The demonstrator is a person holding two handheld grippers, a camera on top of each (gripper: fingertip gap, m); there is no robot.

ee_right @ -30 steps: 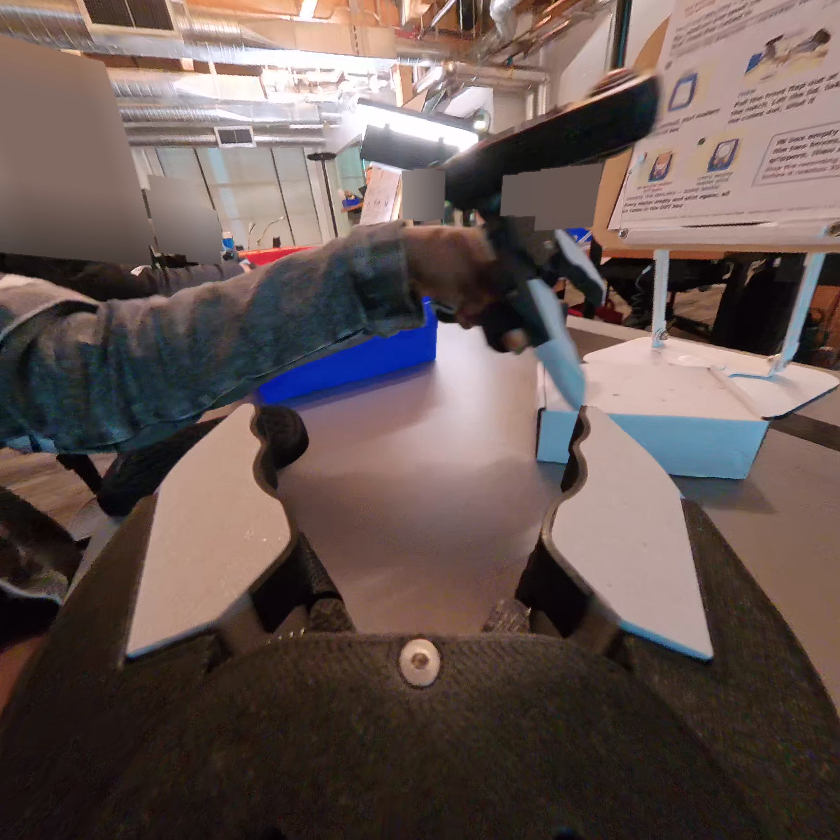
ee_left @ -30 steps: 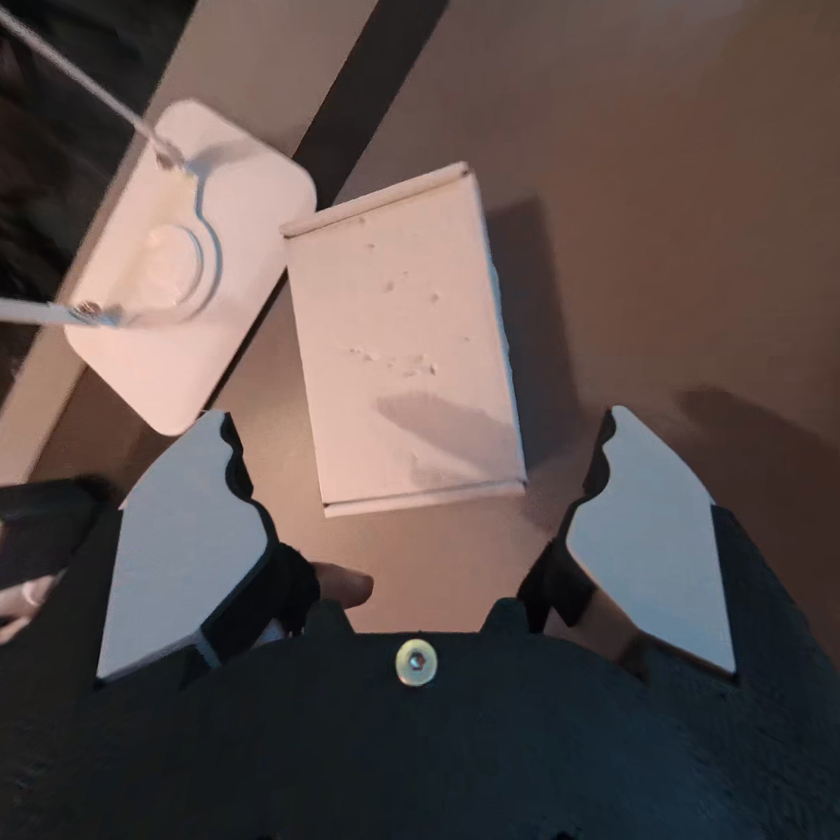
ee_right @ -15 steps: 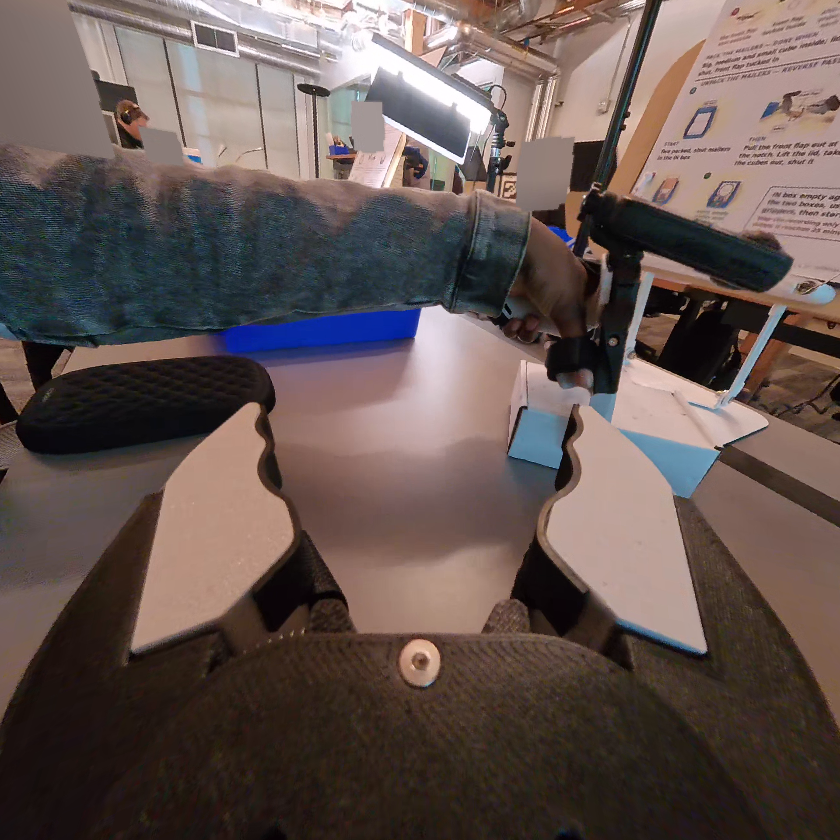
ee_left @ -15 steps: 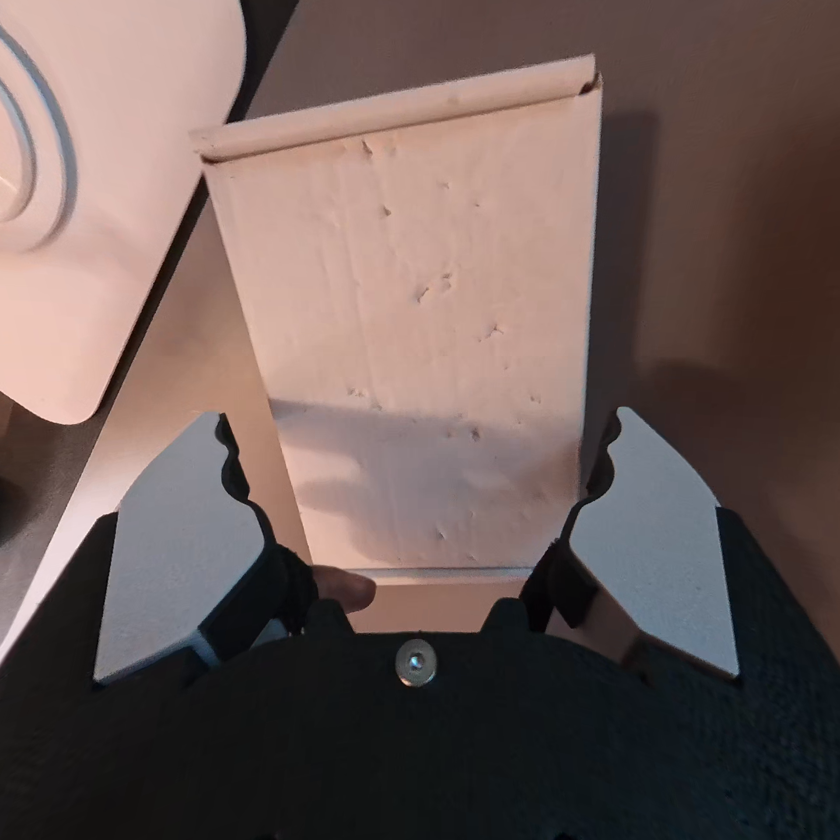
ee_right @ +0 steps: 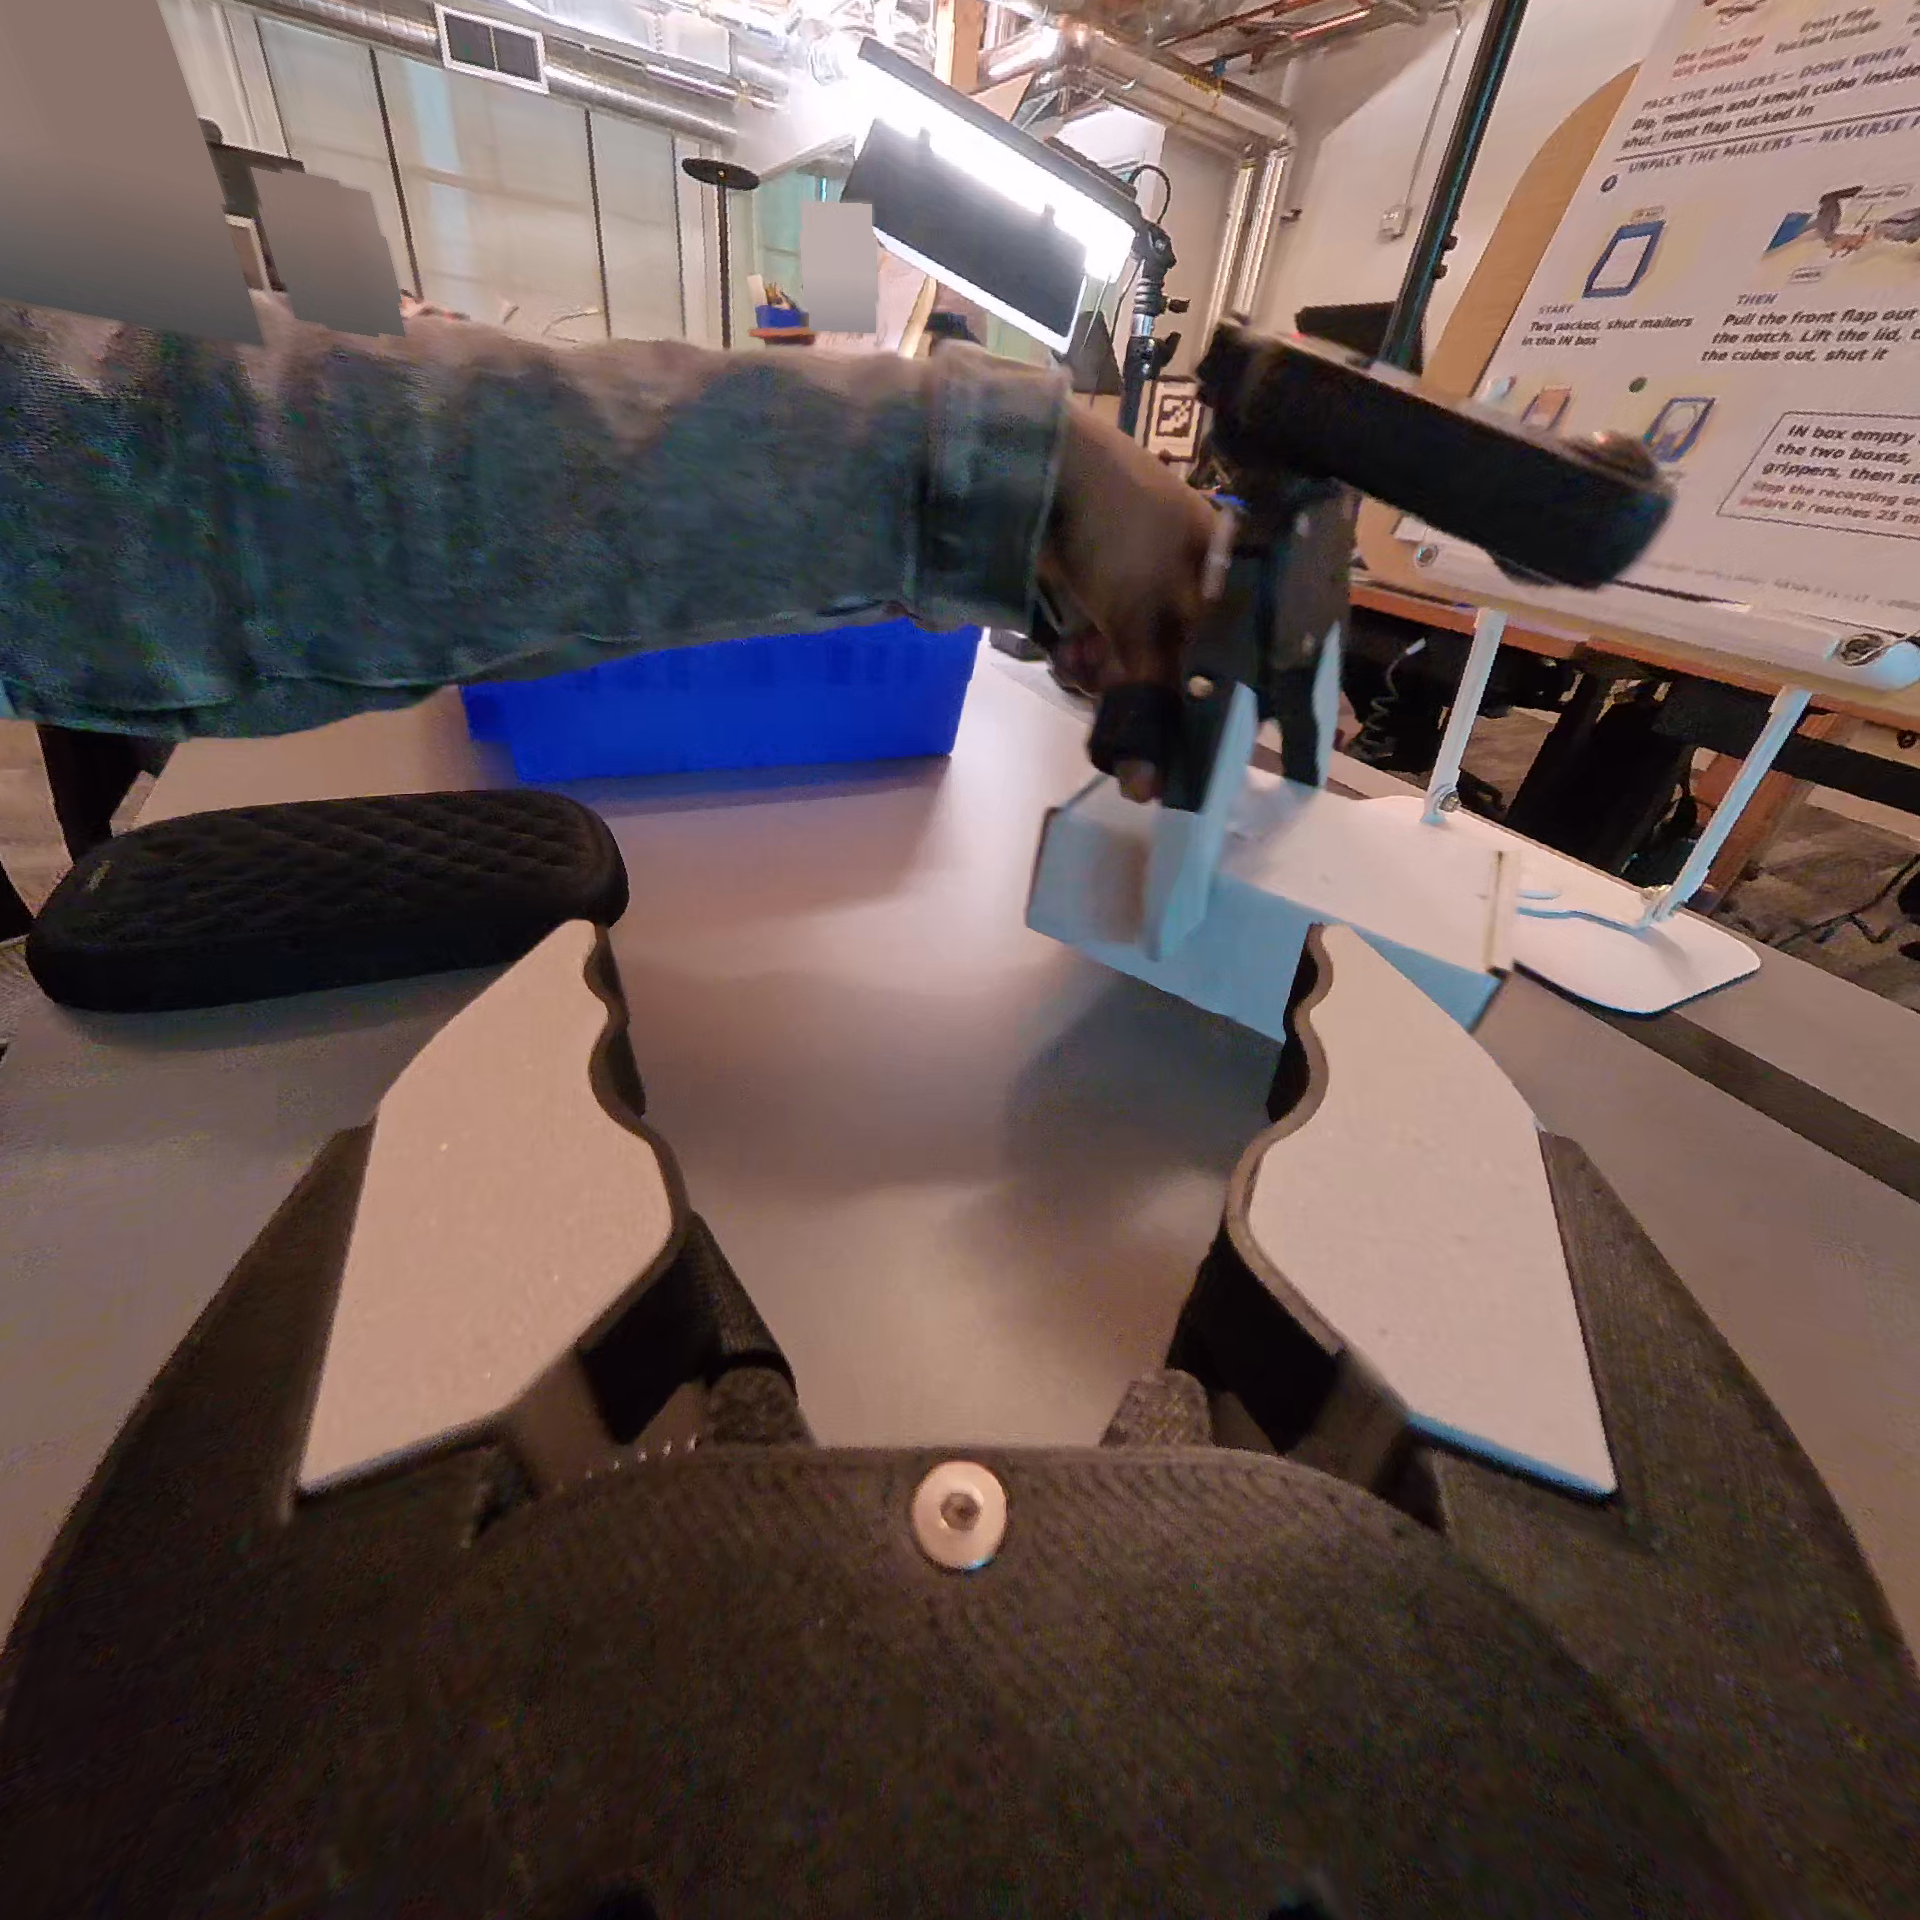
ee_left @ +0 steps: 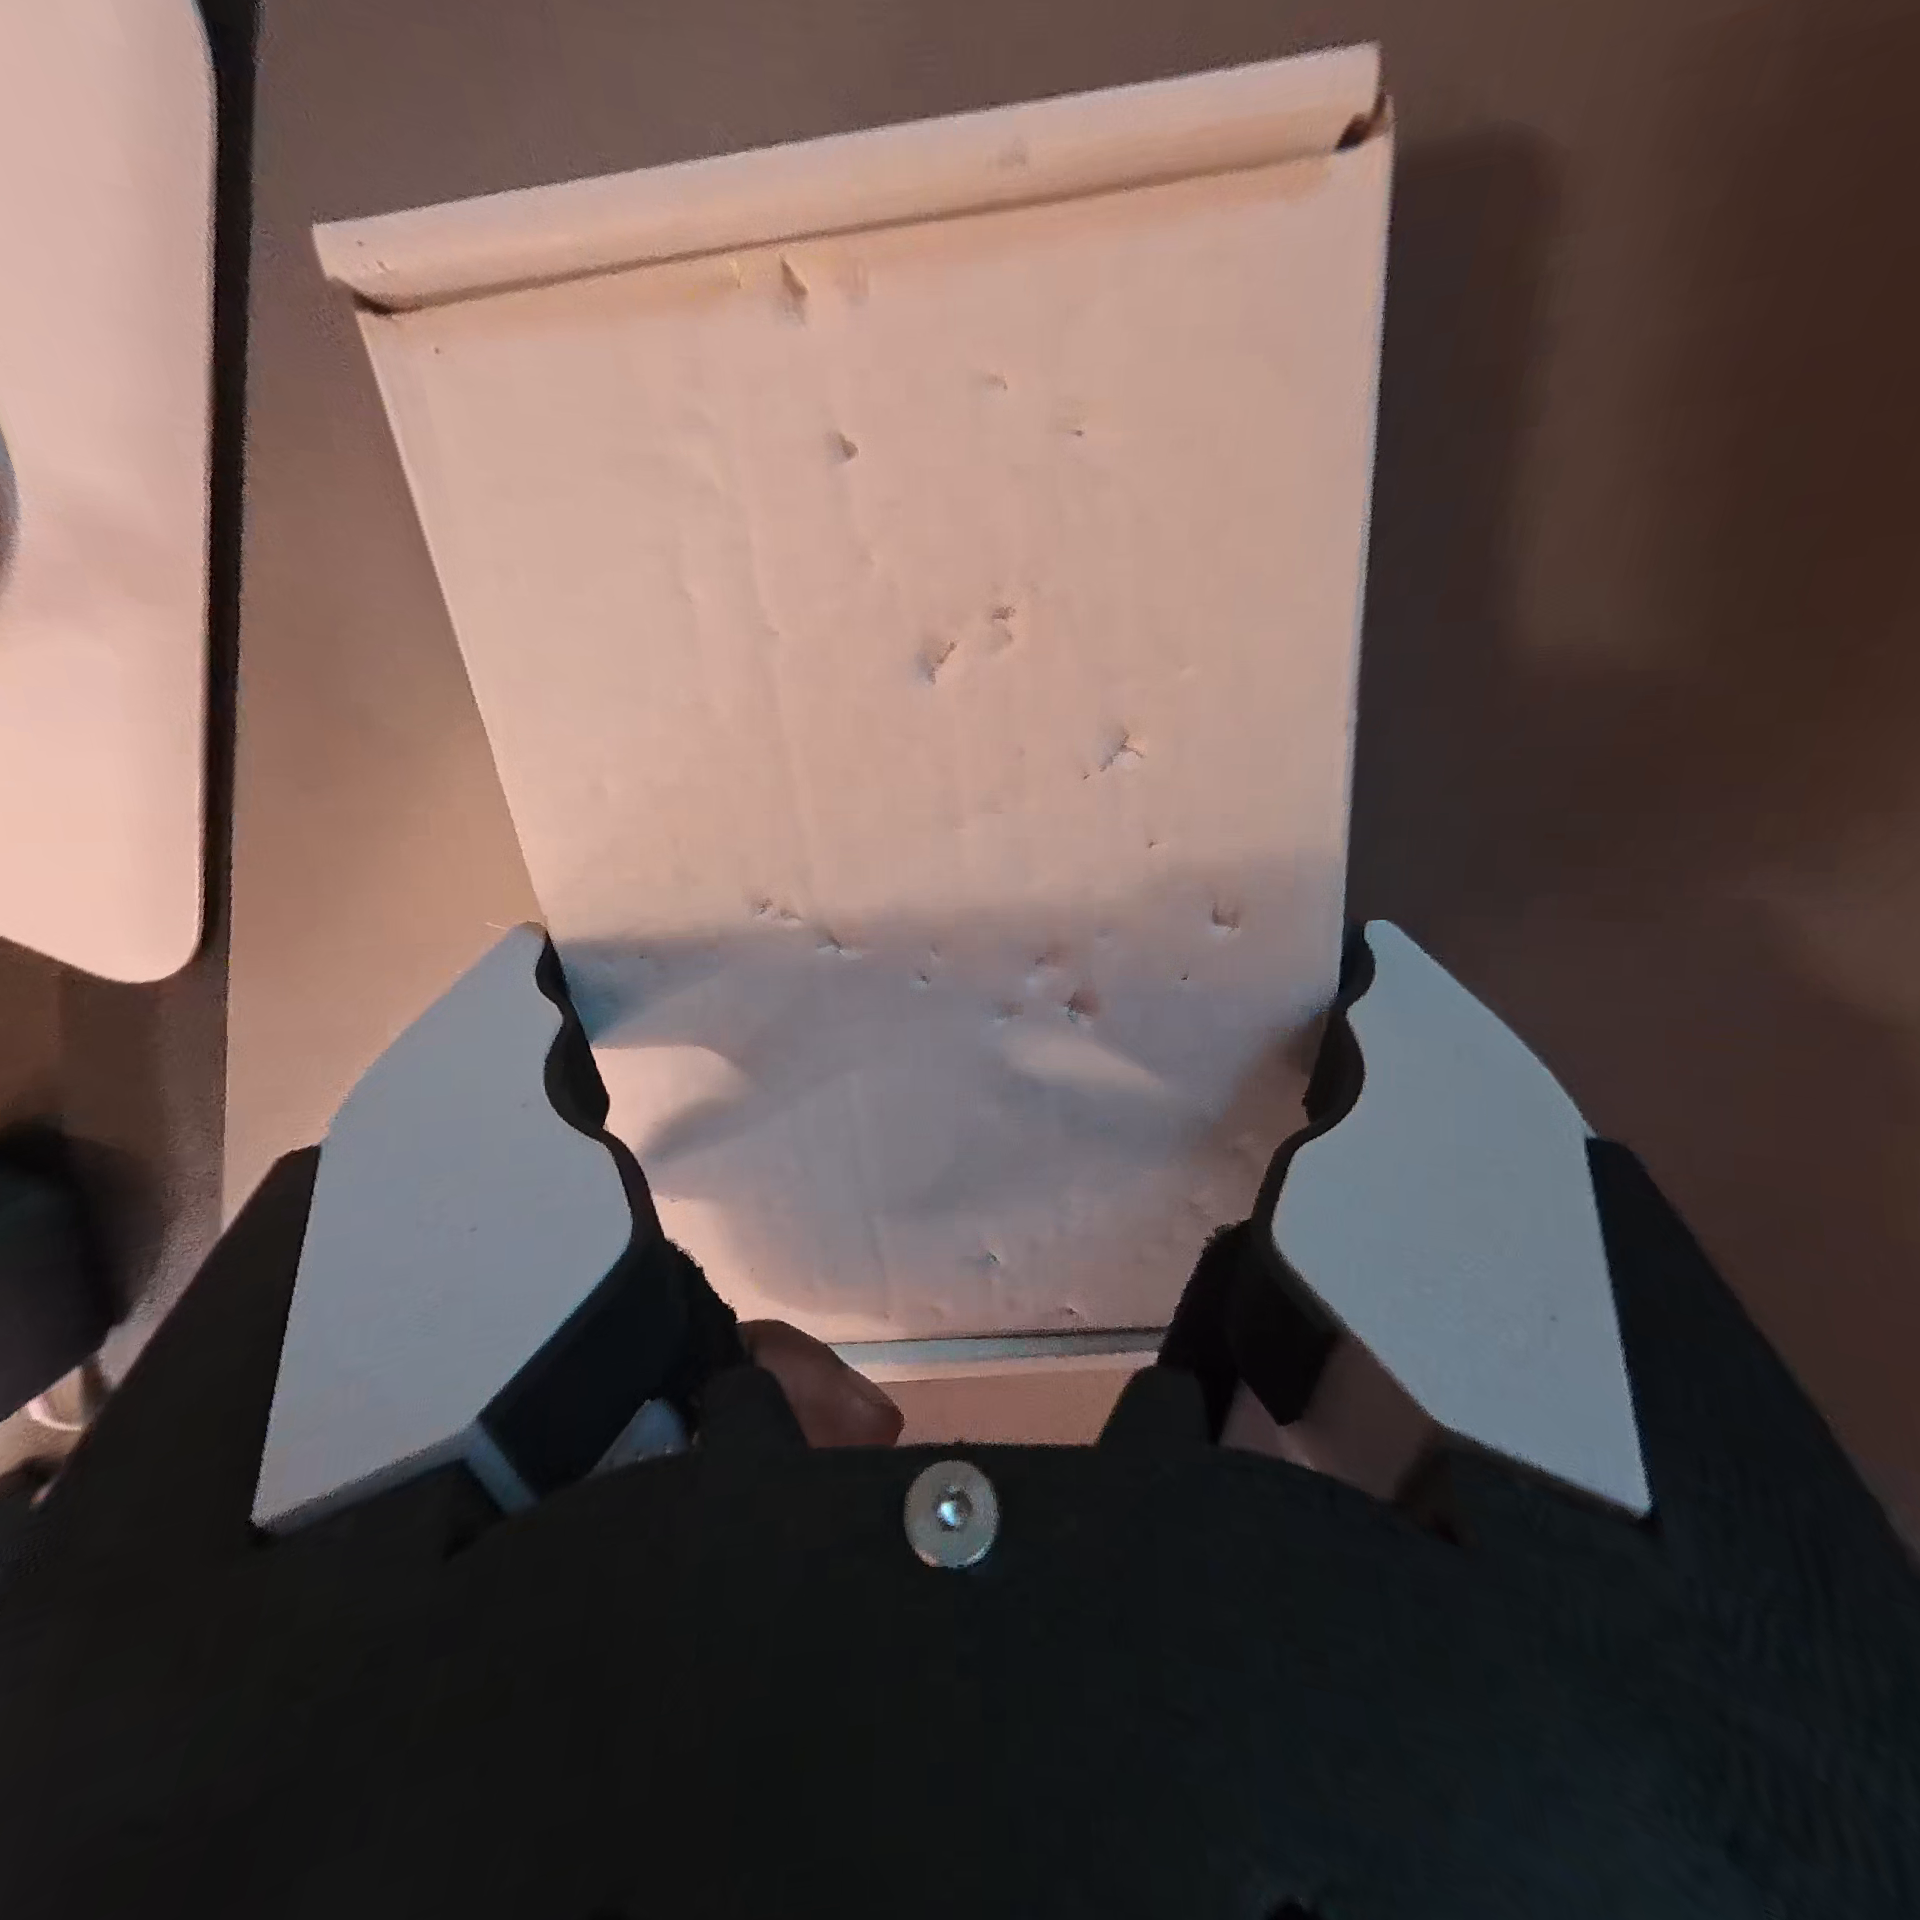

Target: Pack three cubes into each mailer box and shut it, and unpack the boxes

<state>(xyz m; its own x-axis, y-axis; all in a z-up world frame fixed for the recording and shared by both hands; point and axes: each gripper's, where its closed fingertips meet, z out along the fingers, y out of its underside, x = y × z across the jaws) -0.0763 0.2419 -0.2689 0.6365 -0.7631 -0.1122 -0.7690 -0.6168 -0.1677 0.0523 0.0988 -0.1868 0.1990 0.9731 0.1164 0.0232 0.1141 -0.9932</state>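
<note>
A shut white mailer box (ee_left: 914, 675) fills the left wrist view, its dented lid facing the camera. My left gripper (ee_left: 951, 935) is shut on the box, one finger pressed against each long side near its end. In the right wrist view the left gripper (ee_right: 1252, 790), held by a hand in a grey sleeve, holds the box (ee_right: 1351, 883) tilted, with the gripped end raised off the grey table (ee_right: 883, 1039). My right gripper (ee_right: 956, 945) is open and empty, low over the table in front of the box. No cubes show.
A blue bin (ee_right: 727, 707) stands at the back of the table. A black padded rest (ee_right: 312, 883) lies at the left. A white sign stand base (ee_right: 1621, 956) sits just behind the box, and also shows in the left wrist view (ee_left: 94, 520), bearing an instruction board (ee_right: 1766, 312).
My left gripper came down over the box from above, closed on its sides, and tipped one end up off the table. My right gripper stayed open over the table.
</note>
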